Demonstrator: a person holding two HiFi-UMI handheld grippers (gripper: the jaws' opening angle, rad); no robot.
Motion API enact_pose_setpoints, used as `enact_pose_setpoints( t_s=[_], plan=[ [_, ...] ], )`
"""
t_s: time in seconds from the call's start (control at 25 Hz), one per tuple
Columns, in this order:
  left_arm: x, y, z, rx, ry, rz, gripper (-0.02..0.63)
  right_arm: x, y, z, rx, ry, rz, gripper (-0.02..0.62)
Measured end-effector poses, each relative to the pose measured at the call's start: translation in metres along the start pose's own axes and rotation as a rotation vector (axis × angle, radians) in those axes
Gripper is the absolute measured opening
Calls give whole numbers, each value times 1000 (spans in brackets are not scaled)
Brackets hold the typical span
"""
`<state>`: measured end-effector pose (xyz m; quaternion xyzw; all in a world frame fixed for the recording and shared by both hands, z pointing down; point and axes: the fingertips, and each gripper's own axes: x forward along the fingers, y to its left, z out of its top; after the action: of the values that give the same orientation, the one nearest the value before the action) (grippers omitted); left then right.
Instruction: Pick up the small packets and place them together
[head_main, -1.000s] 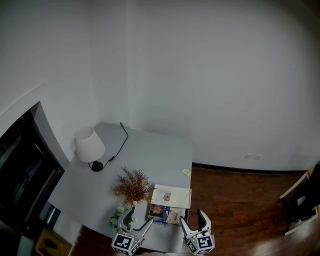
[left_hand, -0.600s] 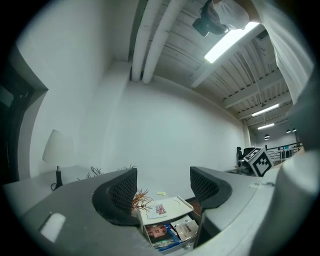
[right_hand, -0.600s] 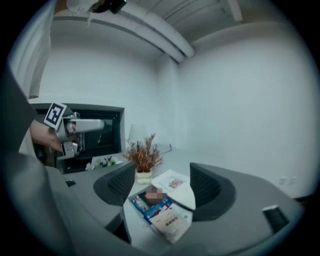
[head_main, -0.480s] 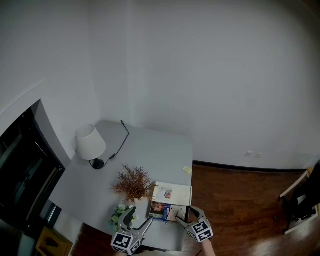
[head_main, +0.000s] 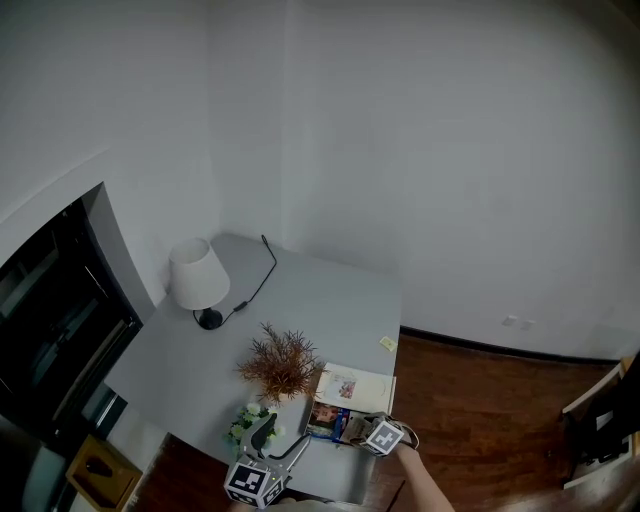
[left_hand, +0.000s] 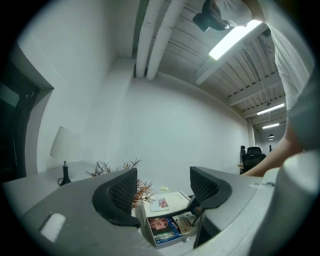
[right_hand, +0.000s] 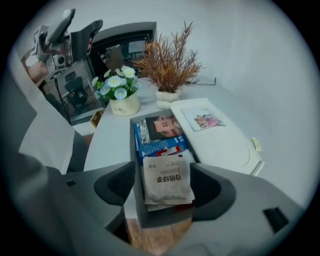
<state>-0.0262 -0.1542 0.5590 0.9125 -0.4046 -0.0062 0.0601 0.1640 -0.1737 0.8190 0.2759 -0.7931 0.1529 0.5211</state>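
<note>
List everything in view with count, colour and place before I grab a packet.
table: one, grey, by white wall
lamp: one, white shade, table's far left
dried plant: one, brown, mid-table
flower pot: one, white, beside the dried plant
tray: one, grey, table's near edge
beige packet: one, tray's right end
blue packet: one, mid-tray
dark packet: one, tray's left end
board: one, white, beside the tray
note: one, yellow, past the board
left gripper: one, grey, open, empty, near edge
right gripper: one, grey, open, over the beige packet
</note>
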Motion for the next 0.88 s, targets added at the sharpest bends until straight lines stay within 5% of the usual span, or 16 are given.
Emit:
enact_pose_setpoints(
  t_s=[0.28,0.52,0.88],
  plan=[
    [-8,3,-8,-16,11,29,325,34,-2,-9,2,110,-8,325],
    [-9,9,-8,-26,6,51,319,45,-5,-18,-101,200,-39,291],
    [-5,3,-10,-34,7,37,319,27,0,-18,-148,117,-119,187]
  ],
)
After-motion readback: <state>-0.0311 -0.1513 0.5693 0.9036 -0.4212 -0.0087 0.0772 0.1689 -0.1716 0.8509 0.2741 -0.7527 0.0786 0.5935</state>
